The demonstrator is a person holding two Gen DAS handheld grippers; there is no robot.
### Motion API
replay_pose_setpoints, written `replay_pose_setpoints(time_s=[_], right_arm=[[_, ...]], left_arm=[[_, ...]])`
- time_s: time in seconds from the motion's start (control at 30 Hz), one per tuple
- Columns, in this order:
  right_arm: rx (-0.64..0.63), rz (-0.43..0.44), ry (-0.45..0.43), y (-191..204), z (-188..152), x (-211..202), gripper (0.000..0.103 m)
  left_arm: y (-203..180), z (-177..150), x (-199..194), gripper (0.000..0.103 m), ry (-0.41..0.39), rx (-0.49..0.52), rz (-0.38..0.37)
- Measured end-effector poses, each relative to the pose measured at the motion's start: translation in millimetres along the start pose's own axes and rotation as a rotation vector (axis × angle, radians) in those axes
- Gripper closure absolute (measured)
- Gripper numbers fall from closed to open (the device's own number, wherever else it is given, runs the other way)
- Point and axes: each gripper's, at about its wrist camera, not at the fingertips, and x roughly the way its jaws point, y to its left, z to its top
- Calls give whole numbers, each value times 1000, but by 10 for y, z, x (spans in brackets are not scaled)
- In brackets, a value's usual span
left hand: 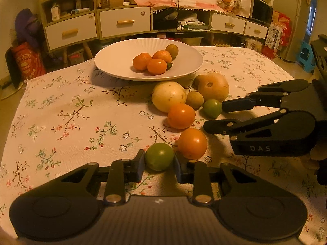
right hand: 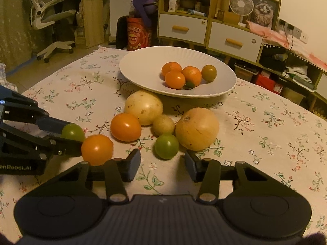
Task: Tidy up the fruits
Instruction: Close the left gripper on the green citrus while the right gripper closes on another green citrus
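Note:
My left gripper (left hand: 159,164) is shut on a small green fruit (left hand: 159,156) on the flowered tablecloth; the same fruit shows between its fingers in the right wrist view (right hand: 73,132). My right gripper (right hand: 162,163) is open and empty, its fingers just short of a second green fruit (right hand: 166,146). Around lie two orange fruits (right hand: 97,149) (right hand: 125,127), a pale yellow round fruit (right hand: 144,107), a small yellowish fruit (right hand: 163,125) and a large tan fruit (right hand: 197,128). A white plate (right hand: 141,69) behind holds several small fruits (right hand: 174,79).
The table is covered by a flowered cloth (left hand: 71,112). Beyond its far edge stand a cabinet with white drawers (left hand: 124,22), a red bag (left hand: 27,61) on the floor and, in the right wrist view, an office chair (right hand: 49,20).

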Motion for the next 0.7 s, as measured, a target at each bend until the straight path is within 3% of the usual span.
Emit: replay_pose_setpoints(time_s=[0.27, 0.7], right_arm=[[25, 10, 1, 10, 27, 28, 70], [42, 4, 1, -9, 65, 47, 78]], left_arm=[[1, 0, -1, 80, 0, -4, -1], [2, 2, 0, 80, 0, -4, -1]])
